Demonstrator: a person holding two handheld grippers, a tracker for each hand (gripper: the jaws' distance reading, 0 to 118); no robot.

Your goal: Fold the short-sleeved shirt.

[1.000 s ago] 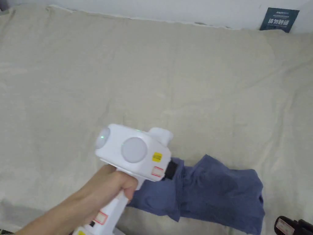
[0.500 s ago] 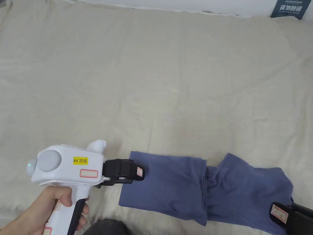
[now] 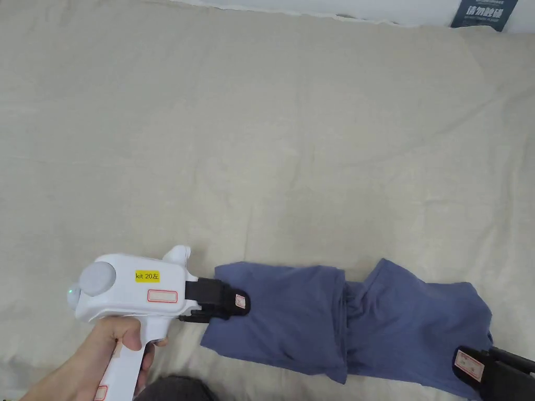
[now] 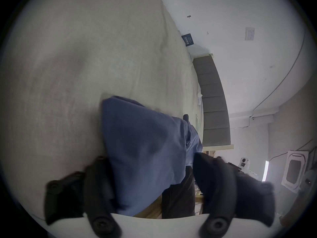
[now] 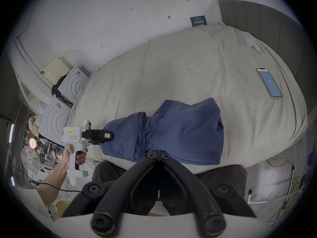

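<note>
The blue short-sleeved shirt [image 3: 292,318] lies stretched left to right on the beige bed [image 3: 261,130], near its front edge, with a twist in its middle [image 3: 349,308]. My left gripper [image 3: 237,305] is at the shirt's left end. In the left gripper view its jaws stand wide apart, open, with the blue cloth [image 4: 145,147] between them [image 4: 154,169]. My right gripper [image 3: 465,368] is at the shirt's near right corner. In the right gripper view its tips [image 5: 159,153] meet on the shirt's near edge [image 5: 185,135], shut on the cloth. The left gripper [image 5: 108,137] also shows there.
A phone [image 5: 268,84] lies on the bed to the right of the shirt. A dark sign [image 3: 483,13] leans at the wall behind the bed. The person's dark trousers [image 3: 172,389] are at the bed's front edge. White boxes [image 5: 73,83] and a fan [image 5: 30,159] stand past the bed's left end.
The left gripper went from over the bunched shirt out to the left, and the shirt now lies drawn out long. In the last half second little has shifted.
</note>
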